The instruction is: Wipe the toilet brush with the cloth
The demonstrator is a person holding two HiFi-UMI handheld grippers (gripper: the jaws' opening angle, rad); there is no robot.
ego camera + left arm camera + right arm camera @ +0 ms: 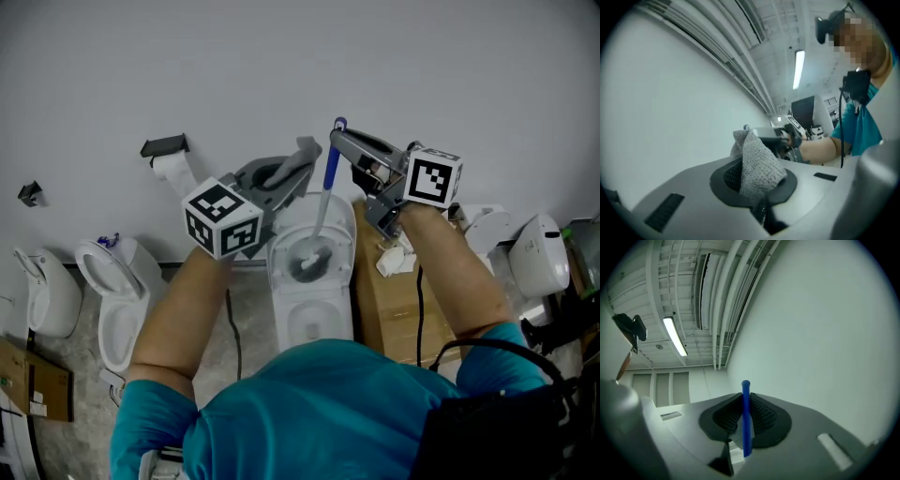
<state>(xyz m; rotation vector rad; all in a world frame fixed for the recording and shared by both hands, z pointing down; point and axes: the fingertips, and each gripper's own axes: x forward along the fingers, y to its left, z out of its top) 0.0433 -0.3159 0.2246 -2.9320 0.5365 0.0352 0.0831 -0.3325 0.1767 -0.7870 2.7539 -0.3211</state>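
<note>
Had the right gripper point(745, 401) clamped on the blue handle of the toilet brush point(330, 173) near its top end. Had the left gripper point(752, 162) shut on a bunched fold of grey cloth point(760, 152) sticking out past the jaws. Found the brush hanging close to upright, its long axis running from the grip down to the bristle head point(305, 262) inside the bowl of the white toilet point(309, 323). Placed the cloth just left of the upper handle in the head view, about level with the grip; could not tell touching from barely apart. Judged the left gripper the one to travel: sideways onto the handle, then down along it. Reckoned on the right gripper's own jaws blocking the top stretch. Noted a cardboard box point(384, 295) right of the toilet and a second toilet point(117, 305) well to the left, neither in the path
</note>
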